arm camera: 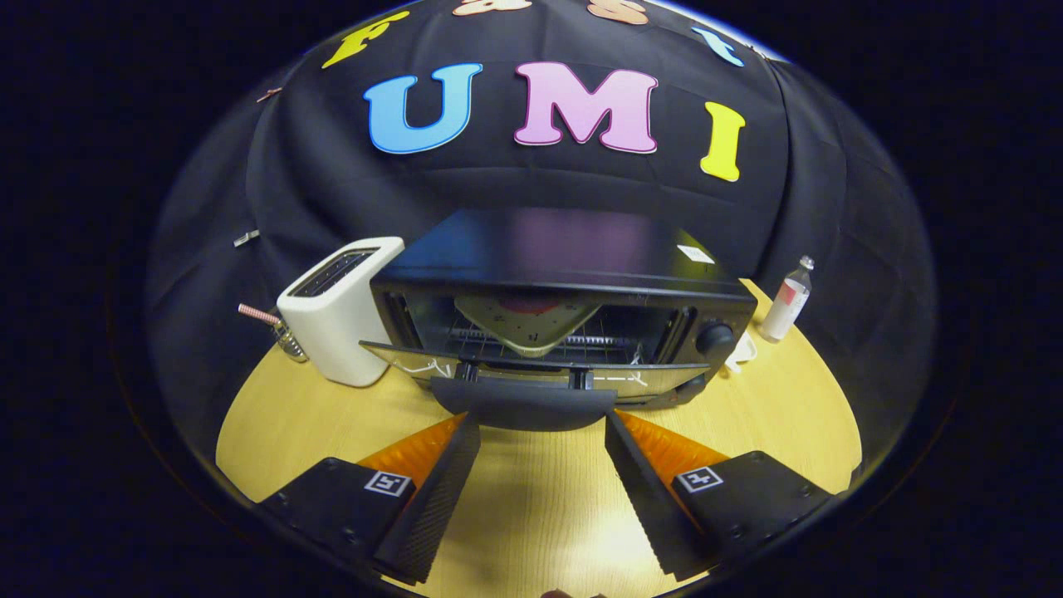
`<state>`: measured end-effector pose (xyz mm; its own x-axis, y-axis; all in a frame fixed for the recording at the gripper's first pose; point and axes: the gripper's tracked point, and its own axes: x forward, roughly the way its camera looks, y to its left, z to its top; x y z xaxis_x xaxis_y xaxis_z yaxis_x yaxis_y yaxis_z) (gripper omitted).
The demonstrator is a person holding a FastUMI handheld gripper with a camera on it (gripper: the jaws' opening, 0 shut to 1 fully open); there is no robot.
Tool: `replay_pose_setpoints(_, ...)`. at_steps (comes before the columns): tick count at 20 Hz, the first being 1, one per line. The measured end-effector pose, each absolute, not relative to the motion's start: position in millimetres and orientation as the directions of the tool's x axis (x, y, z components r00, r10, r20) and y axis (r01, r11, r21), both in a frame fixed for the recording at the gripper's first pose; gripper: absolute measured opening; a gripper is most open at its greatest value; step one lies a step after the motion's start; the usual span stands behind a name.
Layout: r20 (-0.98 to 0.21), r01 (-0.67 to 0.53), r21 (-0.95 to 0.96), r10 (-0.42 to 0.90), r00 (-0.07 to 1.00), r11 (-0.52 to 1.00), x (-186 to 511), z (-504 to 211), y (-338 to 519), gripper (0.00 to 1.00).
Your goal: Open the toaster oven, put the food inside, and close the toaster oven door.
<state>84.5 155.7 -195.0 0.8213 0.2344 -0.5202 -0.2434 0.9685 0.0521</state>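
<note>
With the gripper (541, 423) fingers spread apart either side of the door handle (523, 404), the lowered door (515, 372) could slip and stay open, food (527, 320) already inside.

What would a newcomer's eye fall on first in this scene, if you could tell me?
The black toaster oven in the middle of the wooden table, its door dropped open and food on the rack inside. Just before it the open claw flanks the door's handle. A white toaster stands beside the oven.

Black hand-held gripper (531, 423), orange ribbing, square markers
</note>
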Motion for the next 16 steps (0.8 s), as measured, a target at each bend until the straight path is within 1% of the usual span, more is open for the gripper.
replay_pose_setpoints(3, -0.457, -0.233, 0.097, 0.251, 0.853, 0.968, 93, -166, 148, 1.0)
replay_pose_setpoints(5, -0.414, -0.239, 0.12, 0.267, 0.87, 0.964, 87, -145, 138, 0.99)
replay_pose_setpoints(7, -0.362, -0.24, 0.107, 0.263, 0.894, 0.965, 79, -123, 120, 0.99)
replay_pose_setpoints(12, -0.203, -0.206, 0.057, 0.213, 0.956, 0.977, 65, -52, 60, 0.99)
replay_pose_setpoints(16, -0.086, -0.129, -0.007, 0.128, 0.988, 0.992, 45, -1, 8, 0.99)
